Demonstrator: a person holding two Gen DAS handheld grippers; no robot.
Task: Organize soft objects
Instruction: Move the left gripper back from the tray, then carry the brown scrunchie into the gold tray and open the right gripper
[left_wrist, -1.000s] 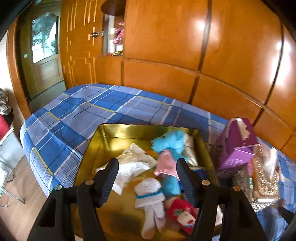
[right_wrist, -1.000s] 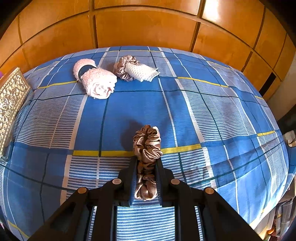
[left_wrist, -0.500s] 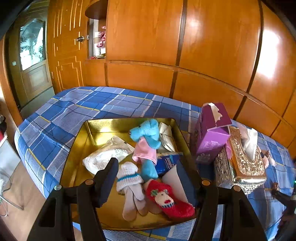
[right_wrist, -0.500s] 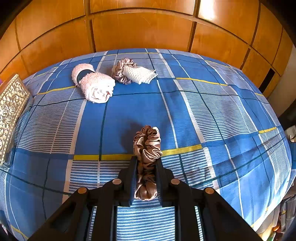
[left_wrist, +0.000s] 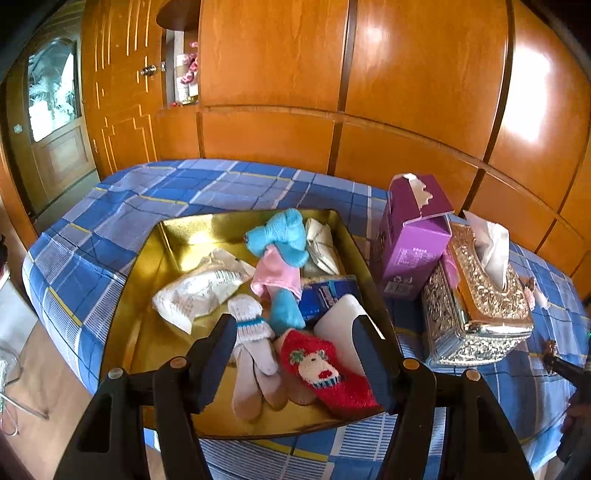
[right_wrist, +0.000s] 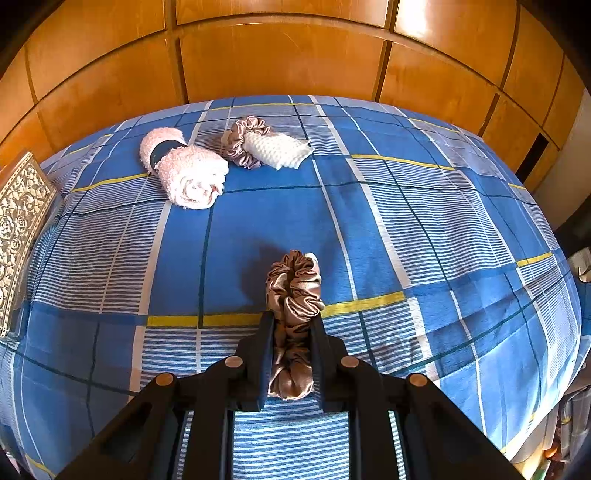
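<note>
Right gripper (right_wrist: 293, 325) angled steeply down toward the bed (right_wrist: 424, 229), its fingers (right_wrist: 264, 343) pinching a bronze satin scrunchie (right_wrist: 293, 291). The scrunchie stands on edge between the pads, its upper loop sticking out past the fingertips, its lower end bunched between the black arms. It sits over the blue plaid cover, near a yellow stripe; whether it touches the cloth cannot be told.

Farther back on the bed: a rolled pink towel (right_wrist: 184, 171) with a dark band, and just beside it a second scrunchie (right_wrist: 242, 142) wrapped around one end of a white dotted cloth roll (right_wrist: 277, 149). Ornate metal tissue box (right_wrist: 20, 225) at the left edge of this view.

Left gripper (left_wrist: 291, 354) tilted down over a gold tray (left_wrist: 162, 343), fingers (left_wrist: 216, 354) spread with nothing between them. Below them in the tray lie a white sock pair (left_wrist: 251, 350), a red sock (left_wrist: 325, 373) with a reindeer face, a blue plush toy (left_wrist: 280, 240) in pink, a white packet (left_wrist: 201, 290) and a blue pack (left_wrist: 325, 295). A purple carton (left_wrist: 413, 240) stands right of the tray, touching the tissue box.
</note>
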